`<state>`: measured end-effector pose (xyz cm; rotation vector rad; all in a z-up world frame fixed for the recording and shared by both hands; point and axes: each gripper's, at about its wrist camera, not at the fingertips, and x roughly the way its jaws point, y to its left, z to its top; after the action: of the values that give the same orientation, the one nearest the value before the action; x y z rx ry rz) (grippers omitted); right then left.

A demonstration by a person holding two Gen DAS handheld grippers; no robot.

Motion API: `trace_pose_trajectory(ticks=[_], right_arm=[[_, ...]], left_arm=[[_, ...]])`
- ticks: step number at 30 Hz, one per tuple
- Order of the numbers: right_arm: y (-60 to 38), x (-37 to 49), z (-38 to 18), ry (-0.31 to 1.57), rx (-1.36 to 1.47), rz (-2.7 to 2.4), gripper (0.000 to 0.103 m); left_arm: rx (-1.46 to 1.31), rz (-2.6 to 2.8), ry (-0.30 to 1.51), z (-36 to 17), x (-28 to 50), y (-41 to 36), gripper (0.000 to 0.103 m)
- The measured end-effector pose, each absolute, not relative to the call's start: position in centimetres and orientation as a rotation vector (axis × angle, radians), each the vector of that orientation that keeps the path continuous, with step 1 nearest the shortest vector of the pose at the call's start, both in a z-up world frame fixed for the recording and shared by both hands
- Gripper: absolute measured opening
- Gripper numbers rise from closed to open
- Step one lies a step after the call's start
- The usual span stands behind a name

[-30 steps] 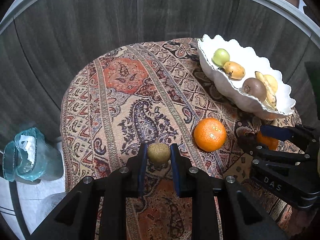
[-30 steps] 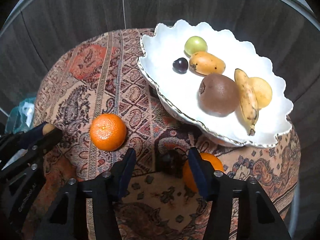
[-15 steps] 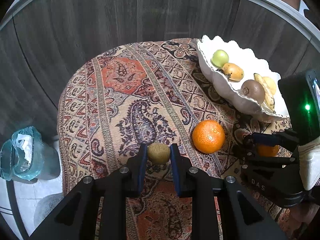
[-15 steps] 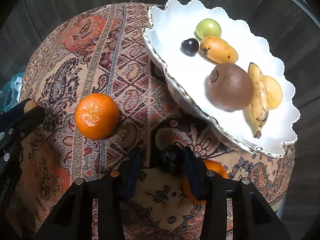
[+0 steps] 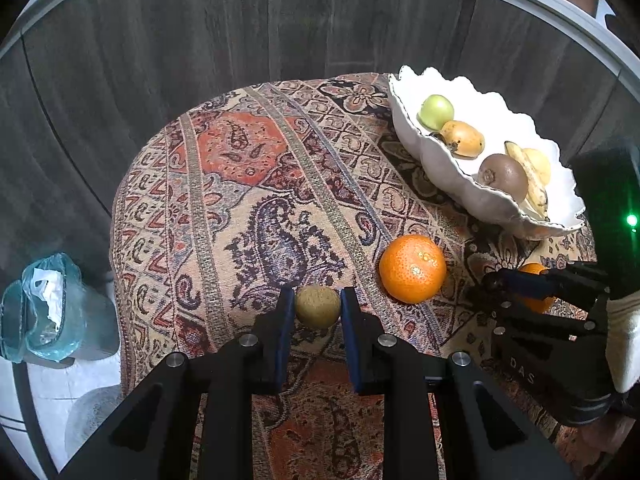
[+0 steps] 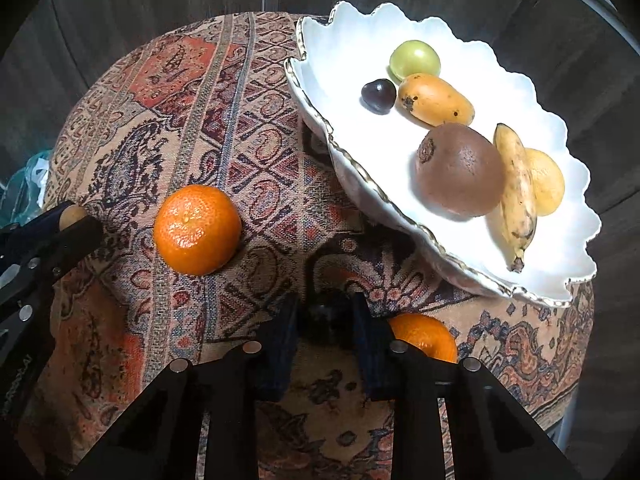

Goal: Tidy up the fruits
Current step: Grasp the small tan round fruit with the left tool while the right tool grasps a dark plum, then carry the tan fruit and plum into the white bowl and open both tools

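Note:
My left gripper (image 5: 317, 308) is shut on a small tan round fruit (image 5: 318, 306) just above the patterned tablecloth (image 5: 248, 184). My right gripper (image 6: 326, 320) is shut on a small dark round fruit (image 6: 326, 318), low over the cloth by the bowl's near rim. One orange (image 6: 197, 229) lies on the cloth between the two grippers; a second orange (image 6: 426, 336) sits half hidden behind my right fingers. The white scalloped bowl (image 6: 348, 64) holds a green fruit (image 6: 415, 59), a dark grape-like fruit (image 6: 378, 95), an orange-yellow fruit (image 6: 435, 100), a brown kiwi-like fruit (image 6: 460, 168), a small banana (image 6: 518, 192) and a yellow fruit (image 6: 546, 182).
The round table stands on a dark wood-look floor. A bluish bin with a plastic liner (image 5: 44, 308) stands on the floor to the left of the table. The left half of the cloth (image 6: 168, 92) carries no fruit.
My right gripper has closed its jaws onto the dark fruit and shifted slightly nearer the bowl. The left gripper keeps holding the tan fruit in place.

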<state>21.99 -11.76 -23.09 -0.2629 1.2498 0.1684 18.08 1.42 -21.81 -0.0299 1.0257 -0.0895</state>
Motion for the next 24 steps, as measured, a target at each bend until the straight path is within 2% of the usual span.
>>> trace_pose_trajectory(ticks=[24], right_arm=[[-15.2,18.3,-15.4,1.103,-0.135,0.17,0.027]], left_arm=[[-0.011,-0.161,0.96,-17.2,17.3,-1.4,0.023]])
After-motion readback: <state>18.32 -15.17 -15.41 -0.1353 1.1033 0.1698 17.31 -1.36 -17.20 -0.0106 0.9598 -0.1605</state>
